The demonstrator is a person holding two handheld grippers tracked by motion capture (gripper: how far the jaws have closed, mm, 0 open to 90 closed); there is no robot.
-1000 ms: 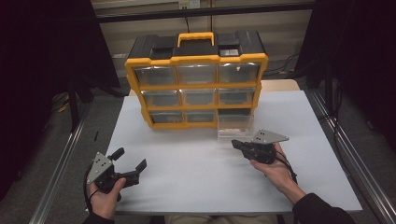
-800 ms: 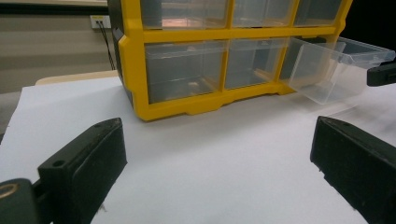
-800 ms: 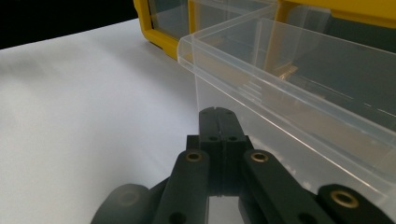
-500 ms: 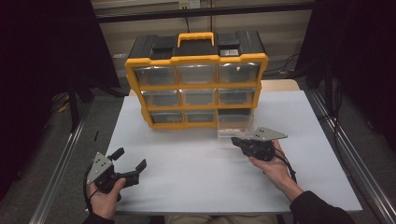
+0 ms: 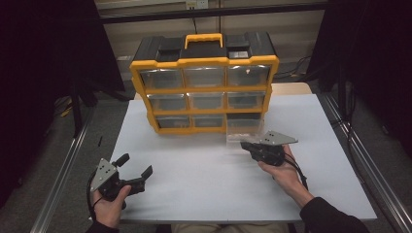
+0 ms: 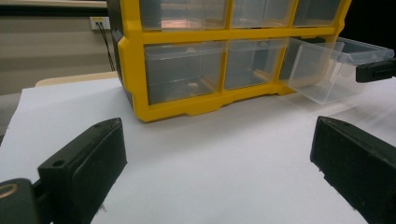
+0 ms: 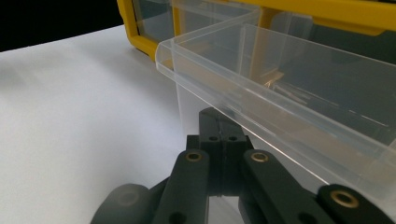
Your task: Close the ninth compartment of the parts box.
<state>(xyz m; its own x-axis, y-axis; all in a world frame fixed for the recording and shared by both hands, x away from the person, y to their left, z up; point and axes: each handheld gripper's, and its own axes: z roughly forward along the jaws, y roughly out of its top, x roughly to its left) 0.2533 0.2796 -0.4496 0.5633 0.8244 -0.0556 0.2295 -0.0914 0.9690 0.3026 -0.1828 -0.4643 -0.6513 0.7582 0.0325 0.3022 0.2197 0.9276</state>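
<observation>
While the yellow drawer cabinet (image 5: 204, 82) stands at the far side of the white table (image 5: 204, 194), its bottom-right clear drawer (image 5: 244, 127) is pulled partway out (its contents are too faint to make out). At the drawer's front, the right gripper (image 5: 245, 144) has its jaws pressed together; from its own view they seem to pinch the drawer's front lip (image 7: 219, 100), though the clear plastic makes contact hard to confirm. Well apart, near the table's front-left edge, the left gripper (image 5: 133, 167) rests with jaws spread wide, holding nothing, their tips cut off in its own view
</observation>
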